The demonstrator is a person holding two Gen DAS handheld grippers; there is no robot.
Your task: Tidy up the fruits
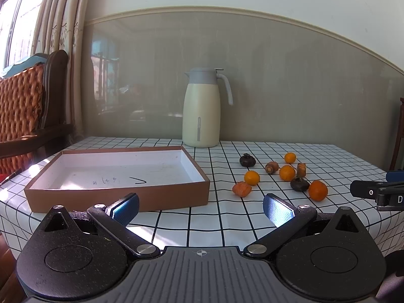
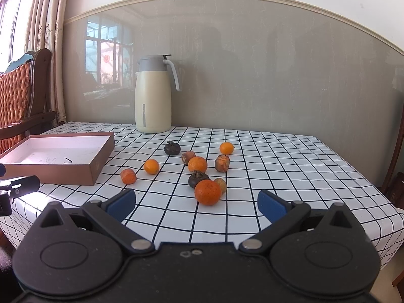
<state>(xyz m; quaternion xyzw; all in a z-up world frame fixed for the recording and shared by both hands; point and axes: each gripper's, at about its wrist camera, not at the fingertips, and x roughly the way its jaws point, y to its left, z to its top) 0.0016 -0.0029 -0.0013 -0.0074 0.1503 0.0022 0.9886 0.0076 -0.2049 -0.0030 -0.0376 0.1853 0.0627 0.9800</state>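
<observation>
A checked table (image 2: pixel 277 151) carries a shallow box (image 1: pixel 121 197) near its left edge, a jug (image 2: pixel 152 96) at the back edge, and loose fruits (image 2: pixel 199 166) mid-table, right of the box. Both grippers, left (image 1: pixel 200 208) and right (image 2: pixel 197 203), hover spread wide, holding nothing.

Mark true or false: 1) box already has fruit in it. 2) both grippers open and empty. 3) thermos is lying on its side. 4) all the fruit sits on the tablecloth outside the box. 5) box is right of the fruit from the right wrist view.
1) False. The box holds no fruit; only pen marks show on its white floor.
2) True. The left gripper and right gripper are both open with nothing between the fingers.
3) False. The thermos stands upright by the wall.
4) True. The oranges, dark fruits and other pieces lie on the tablecloth.
5) False. It is left of them.
</observation>
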